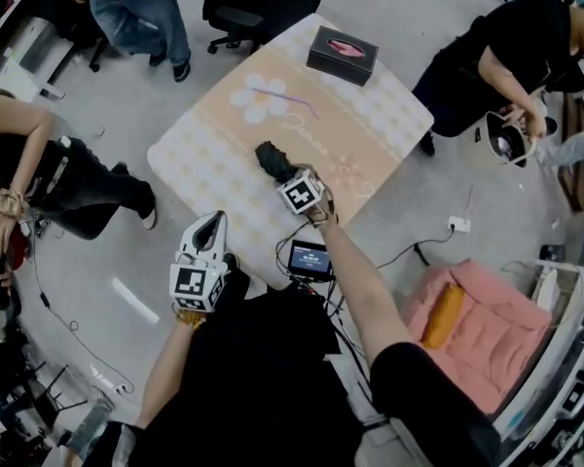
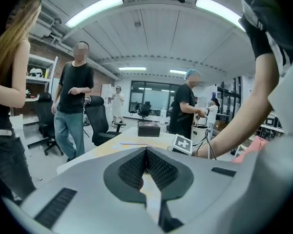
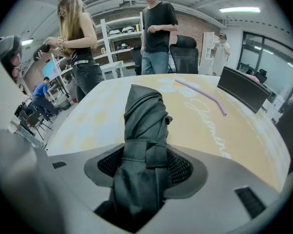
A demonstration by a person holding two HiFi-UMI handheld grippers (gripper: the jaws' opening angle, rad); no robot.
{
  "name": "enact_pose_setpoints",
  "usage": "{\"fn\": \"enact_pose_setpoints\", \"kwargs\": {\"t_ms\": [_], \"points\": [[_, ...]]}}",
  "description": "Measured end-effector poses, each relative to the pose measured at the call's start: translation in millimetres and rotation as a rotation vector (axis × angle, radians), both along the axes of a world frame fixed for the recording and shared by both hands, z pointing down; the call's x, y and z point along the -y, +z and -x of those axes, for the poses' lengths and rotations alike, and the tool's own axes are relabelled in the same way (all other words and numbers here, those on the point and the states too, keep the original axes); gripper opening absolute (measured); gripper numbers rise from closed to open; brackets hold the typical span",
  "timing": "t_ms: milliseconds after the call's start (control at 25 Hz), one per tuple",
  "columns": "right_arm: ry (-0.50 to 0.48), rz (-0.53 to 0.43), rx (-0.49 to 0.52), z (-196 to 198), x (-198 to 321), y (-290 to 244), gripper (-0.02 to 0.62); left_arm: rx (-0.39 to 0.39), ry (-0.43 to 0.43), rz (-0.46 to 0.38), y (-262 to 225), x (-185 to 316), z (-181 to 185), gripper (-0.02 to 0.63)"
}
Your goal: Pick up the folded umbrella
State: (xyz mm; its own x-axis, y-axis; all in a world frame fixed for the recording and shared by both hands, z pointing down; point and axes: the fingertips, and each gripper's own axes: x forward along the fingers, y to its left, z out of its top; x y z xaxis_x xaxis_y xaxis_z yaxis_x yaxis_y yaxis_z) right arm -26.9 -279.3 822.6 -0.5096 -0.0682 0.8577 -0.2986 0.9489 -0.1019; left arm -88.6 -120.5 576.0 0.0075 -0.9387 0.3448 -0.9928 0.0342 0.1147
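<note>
On the pale table (image 3: 88, 126) with the cursive word "Jasmine" lies the folded umbrella (image 3: 144, 111), dark grey and strapped, gripped by the right gripper (image 3: 145, 155), while the left gripper (image 2: 146, 152) is closed and empty.

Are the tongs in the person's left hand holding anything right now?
No, the left tongs have their jaws pressed together with nothing between them.

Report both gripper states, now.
Left gripper: closed, holding nothing.
Right gripper: closed on the folded umbrella.
</note>
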Motion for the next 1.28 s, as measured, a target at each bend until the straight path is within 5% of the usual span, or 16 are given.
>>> {"fn": "enact_pose_setpoints", "kwargs": {"t_ms": [1280], "points": [[0.105,0.086,0.045,1.8,-10.0,-13.0,0.215,-0.005,0.035,-0.042,-8.1,3.8,2.2,0.014]]}}
